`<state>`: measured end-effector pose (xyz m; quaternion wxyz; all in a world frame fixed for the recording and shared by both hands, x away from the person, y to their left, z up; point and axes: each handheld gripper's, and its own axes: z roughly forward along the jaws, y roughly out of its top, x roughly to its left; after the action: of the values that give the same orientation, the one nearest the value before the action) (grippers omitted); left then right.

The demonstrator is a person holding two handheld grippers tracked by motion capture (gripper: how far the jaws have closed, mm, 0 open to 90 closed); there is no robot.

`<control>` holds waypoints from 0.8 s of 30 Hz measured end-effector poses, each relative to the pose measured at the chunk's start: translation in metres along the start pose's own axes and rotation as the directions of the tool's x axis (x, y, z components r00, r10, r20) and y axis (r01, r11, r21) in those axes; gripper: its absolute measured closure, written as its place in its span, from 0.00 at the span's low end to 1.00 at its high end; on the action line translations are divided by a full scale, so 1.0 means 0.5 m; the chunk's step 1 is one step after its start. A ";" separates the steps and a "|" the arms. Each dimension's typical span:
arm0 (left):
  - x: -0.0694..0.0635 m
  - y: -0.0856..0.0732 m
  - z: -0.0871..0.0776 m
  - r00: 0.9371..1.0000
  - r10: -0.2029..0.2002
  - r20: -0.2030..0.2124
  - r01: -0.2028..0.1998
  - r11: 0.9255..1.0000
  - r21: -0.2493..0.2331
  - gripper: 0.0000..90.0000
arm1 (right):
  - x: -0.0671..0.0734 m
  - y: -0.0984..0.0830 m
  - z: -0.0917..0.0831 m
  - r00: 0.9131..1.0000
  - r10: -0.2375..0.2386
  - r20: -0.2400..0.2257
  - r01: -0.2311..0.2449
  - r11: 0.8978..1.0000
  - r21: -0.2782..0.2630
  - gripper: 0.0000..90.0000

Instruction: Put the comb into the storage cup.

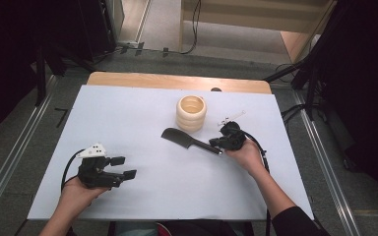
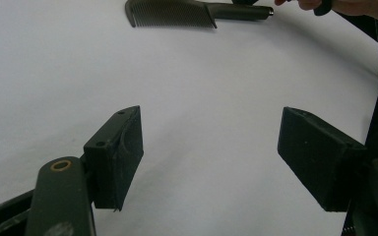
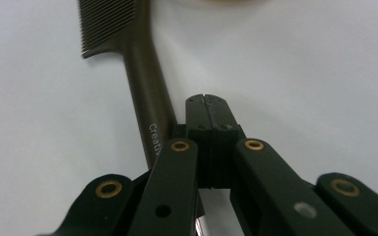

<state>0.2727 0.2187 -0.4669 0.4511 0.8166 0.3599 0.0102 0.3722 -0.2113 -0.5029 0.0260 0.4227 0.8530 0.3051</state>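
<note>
Black comb (image 1: 191,141), lying flat on white table (image 1: 128,123), slanted, toothed end up-left, plain handle down-right. Fine, close-set teeth along one edge of broad head. Slim rounded handle with small pale lettering and shiny metal tip. Placed just in front of pale ribbed cup (image 1: 191,112).

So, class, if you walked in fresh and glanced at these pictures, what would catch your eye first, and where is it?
The dark comb lying near the middle of the white table stands out first, with the right gripper shut, its jaws together above the comb's handle end. Just behind it stands a cream ribbed cup. At the near left, the left gripper rests with jaws wide apart and nothing between them.
</note>
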 end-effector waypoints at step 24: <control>-0.001 0.000 0.001 1.000 0.000 0.005 0.000 1.000 -0.005 0.29 | 0.038 -0.028 -0.023 1.000 -0.005 -0.031 0.004 0.999 -0.034 0.93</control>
<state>0.2726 0.2182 -0.4670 0.4538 0.8156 0.3588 0.0090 0.3464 -0.2094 -0.4969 0.0208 0.4154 0.8489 0.3261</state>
